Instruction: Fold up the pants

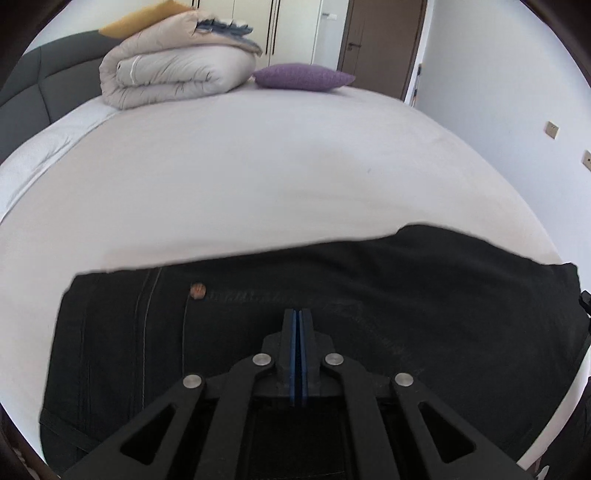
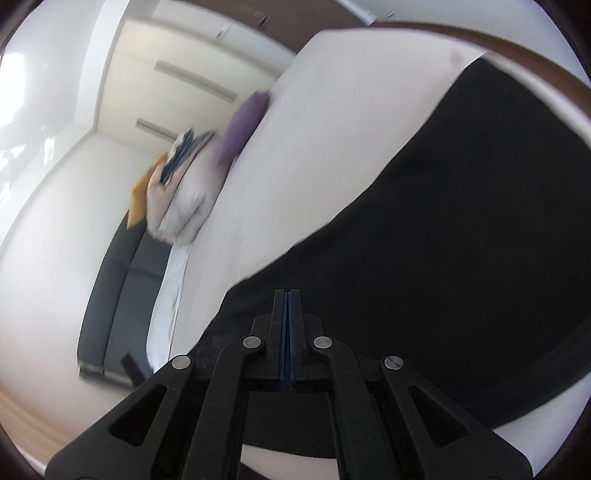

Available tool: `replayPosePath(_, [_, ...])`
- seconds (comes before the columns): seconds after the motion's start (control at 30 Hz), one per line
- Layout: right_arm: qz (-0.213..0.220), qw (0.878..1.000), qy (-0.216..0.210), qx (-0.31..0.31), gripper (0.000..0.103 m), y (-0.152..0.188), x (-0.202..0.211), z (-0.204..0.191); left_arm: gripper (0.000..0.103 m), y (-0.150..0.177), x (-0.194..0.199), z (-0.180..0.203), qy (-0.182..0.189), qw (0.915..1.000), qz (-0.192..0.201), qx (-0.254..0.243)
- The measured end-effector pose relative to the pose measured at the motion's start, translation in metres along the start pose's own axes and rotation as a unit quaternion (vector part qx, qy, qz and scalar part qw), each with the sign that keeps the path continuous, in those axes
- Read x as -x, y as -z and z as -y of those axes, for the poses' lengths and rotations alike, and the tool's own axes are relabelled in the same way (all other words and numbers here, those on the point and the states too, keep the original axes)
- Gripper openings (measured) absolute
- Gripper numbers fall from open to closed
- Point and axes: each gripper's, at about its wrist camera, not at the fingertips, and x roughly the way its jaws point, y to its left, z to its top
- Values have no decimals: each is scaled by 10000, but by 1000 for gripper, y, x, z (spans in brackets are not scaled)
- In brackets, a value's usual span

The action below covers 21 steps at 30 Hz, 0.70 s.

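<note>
Lying across the near part of the white bed (image 1: pixel 258 177), the black pants (image 1: pixel 369 280) spread flat, the waistband end at the left in the left wrist view, where a copper button (image 1: pixel 197 291) and pale seam stitching show. The left gripper (image 1: pixel 298 314) hangs over the fabric, pointing down at it, its blue-lined jaws pressed together with nothing between them. The right gripper (image 2: pixel 287 293) is likewise closed tight and empty above the dark cloth; its view is tilted and blurred, so whether its tips touch the pants cannot be told. At the far end of the bed a folded beige duvet (image 1: pixel 173 74) sits against the grey headboard (image 1: pixel 33 81), with a yellow cushion (image 1: pixel 140 18) behind it and a purple pillow (image 1: pixel 303 75) just beside it. A brown door (image 1: pixel 384 40) stands beyond the bed.
</note>
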Motion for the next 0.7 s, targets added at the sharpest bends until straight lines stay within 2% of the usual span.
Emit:
replayPosePath(0.03, [-241,9997,-22,32,0,11,-20,-6,5,11,-10,-10,25,10000,-62,55])
replayPosePath(0.07, [-482,9988,20,-25,0,20,-36,-2,5,20,-10,-22,330,9990,141,267])
replayPosePath(0.1, [-634,9978,80,-153,0,30,-45,9,5,17,-17,-28,500,9975,186,466])
replayPosePath(0.17, [-558,9977,92,-380,0,47,-43,33,5,20,-15,-38,617,9952,173,741])
replayPosePath(0.2, [-356,9982,-111,-479,0,46,-36,44,5,22,-16,-40,633,9952,166,721])
replayPosePath(0.23, [-139,9984,-131,-524,0,37,-27,62,5,24,-16,-39,638,9953,170,705])
replayPosePath(0.37, [834,9923,210,-892,0,-18,28,125,5,22,-16,-37,615,9954,192,703])
replayPosePath(0.4, [1055,9894,419,-905,0,-28,43,132,5,20,-17,-36,604,9956,189,696])
replayPosePath(0.43, [1259,9855,639,-941,0,-39,64,145,5,18,-17,-33,598,9956,186,696])
replayPosePath(0.5, [1658,9763,725,-1186,0,-50,96,163,5,19,-17,-32,587,9957,178,695])
replayPosePath(0.57, [2043,9598,1330,-1394,0,-55,128,173,5,15,-16,-34,585,9954,145,744])
replayPosePath(0.6, [2199,9511,1600,-1462,6,-56,145,177,5,11,-14,-36,559,9954,118,772])
replayPosePath(0.63, [2303,9481,1565,-1537,6,-55,157,180,5,9,-10,-33,446,9960,91,767])
replayPosePath(0.7, [2363,9508,1279,-1543,6,-52,175,177,3,6,4,-19,308,9975,161,612])
